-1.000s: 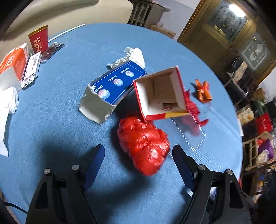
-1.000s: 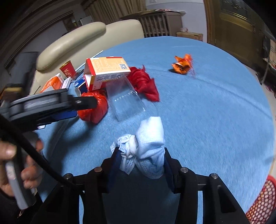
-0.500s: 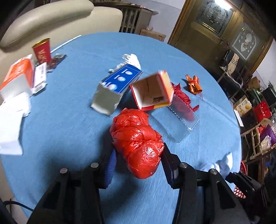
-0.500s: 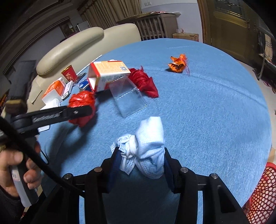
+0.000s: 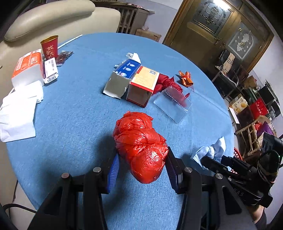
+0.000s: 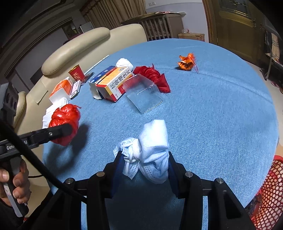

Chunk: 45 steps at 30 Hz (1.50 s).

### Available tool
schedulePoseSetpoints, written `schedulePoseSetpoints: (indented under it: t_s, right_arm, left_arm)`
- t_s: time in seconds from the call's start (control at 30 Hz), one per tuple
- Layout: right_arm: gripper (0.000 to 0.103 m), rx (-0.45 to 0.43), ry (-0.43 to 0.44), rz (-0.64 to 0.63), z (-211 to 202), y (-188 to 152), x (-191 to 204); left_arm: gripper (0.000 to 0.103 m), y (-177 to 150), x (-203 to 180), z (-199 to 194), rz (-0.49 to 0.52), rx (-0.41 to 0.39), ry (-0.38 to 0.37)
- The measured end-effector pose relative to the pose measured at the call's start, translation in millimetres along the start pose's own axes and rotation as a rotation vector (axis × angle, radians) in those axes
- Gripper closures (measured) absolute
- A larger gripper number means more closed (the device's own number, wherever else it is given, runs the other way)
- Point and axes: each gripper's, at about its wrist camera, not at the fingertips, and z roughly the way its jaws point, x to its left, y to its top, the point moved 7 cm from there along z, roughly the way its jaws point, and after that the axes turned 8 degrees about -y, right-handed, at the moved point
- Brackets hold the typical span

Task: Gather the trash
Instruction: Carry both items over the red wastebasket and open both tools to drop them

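Left wrist view showed the left gripper (image 5: 141,169) clamped on a crumpled red plastic bag (image 5: 139,141), its blue-padded fingers (image 5: 113,169) pressed against both sides of the glossy, wrinkled bundle held above the round blue-clothed table (image 5: 76,109). Right wrist view showed the right gripper (image 6: 144,169) closed on a wadded pale-blue face mask (image 6: 150,150), white ear loops bunched at its left side.

A red mesh basket (image 6: 270,191) sat off the table edge at lower right; its contents could not be made out.

Farther out on the cloth lay a clear plastic tray (image 6: 143,93), just beside an orange-and-white medicine box (image 6: 115,83) that touched a torn blue carton (image 5: 122,77). A folded red cloth (image 6: 152,77) sat behind the tray, and an orange foil wrapper (image 6: 186,62) lay well apart. A red paper cup (image 5: 50,46), an orange-and-white tissue pack (image 5: 28,67) and white napkins (image 5: 17,109) stood near the cream sofa (image 5: 53,16).
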Motion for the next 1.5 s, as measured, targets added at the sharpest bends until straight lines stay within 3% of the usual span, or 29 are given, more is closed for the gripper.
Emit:
schedulePoseSetpoints:
  t_s: [0.3, 0.63, 1.07, 1.5]
  right_arm:
    - [0.054, -0.026, 0.003, 0.029, -13, 0, -8]
    - [0.054, -0.039, -0.020, 0.093, -25, -8, -33]
    - [0.054, -0.091, -0.114, 0.219, -68, -25, -99]
    - [0.054, -0.122, -0.258, 0.352, -118, -62, -181]
  left_arm:
    - [0.053, 3, -12, -10, 0.019, -0.020, -0.018]
    - [0.053, 1, -57, 15, 0.078, 0.050, -0.103]
    - [0.053, -5, -126, 38, 0.208, 0.095, -0.162]
    - [0.053, -34, -217, 62, 0.393, 0.174, -0.244]
